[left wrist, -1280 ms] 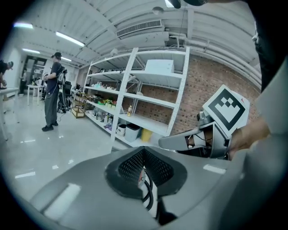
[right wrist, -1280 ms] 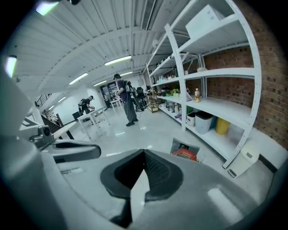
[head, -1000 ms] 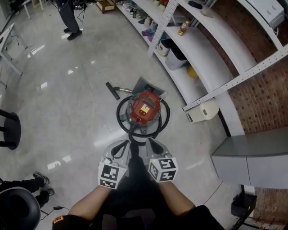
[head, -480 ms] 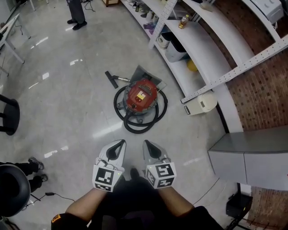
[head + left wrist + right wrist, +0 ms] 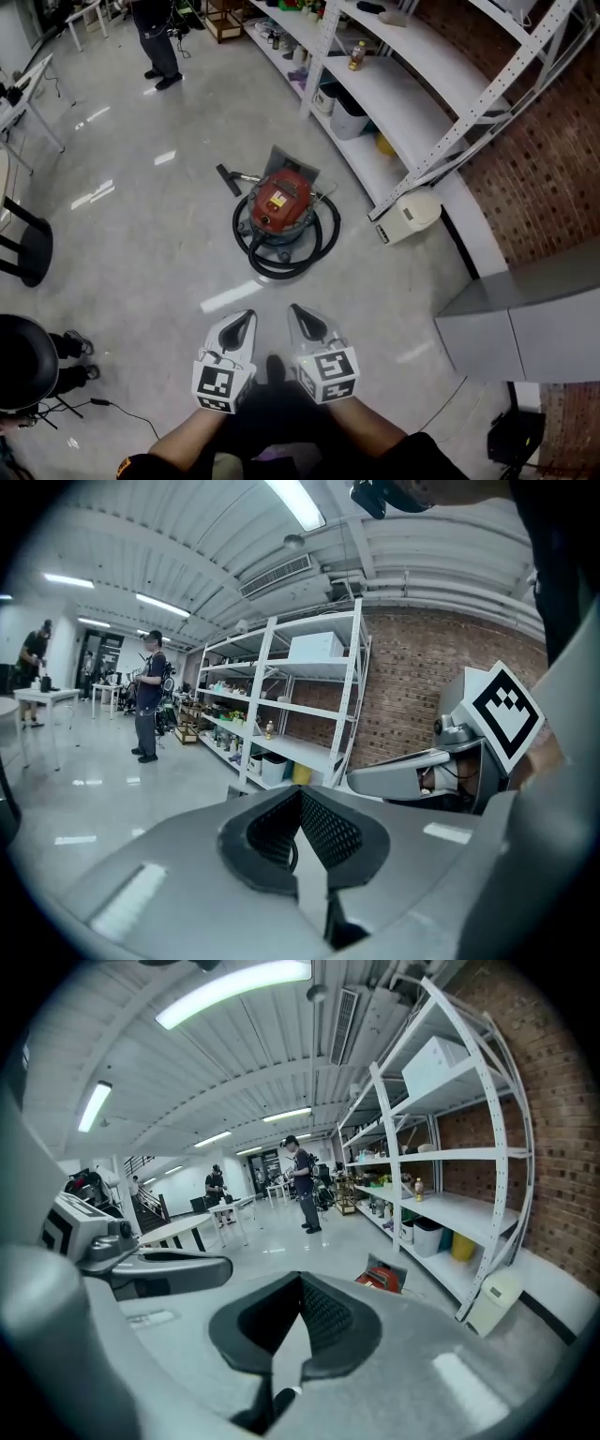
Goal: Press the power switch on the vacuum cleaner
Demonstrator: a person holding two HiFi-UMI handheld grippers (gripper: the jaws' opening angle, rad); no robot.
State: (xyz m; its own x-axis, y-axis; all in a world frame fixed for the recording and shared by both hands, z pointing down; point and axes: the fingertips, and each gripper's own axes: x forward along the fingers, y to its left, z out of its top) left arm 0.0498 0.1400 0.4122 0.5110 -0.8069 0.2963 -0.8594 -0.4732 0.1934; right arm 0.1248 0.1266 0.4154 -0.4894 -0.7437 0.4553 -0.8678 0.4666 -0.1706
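While the red vacuum cleaner (image 5: 279, 214) sits on the floor (image 5: 141, 253) well ahead, the left gripper (image 5: 246, 319) and right gripper (image 5: 298, 315) are both closed and hold nothing.

Vacuum cleaner (image 5: 279, 208) too small fr. overhead to pick out its switch; partly hidden behind right gripper (image 5: 300, 1288). Bystander (image 5: 155, 37) cut off at top edge.
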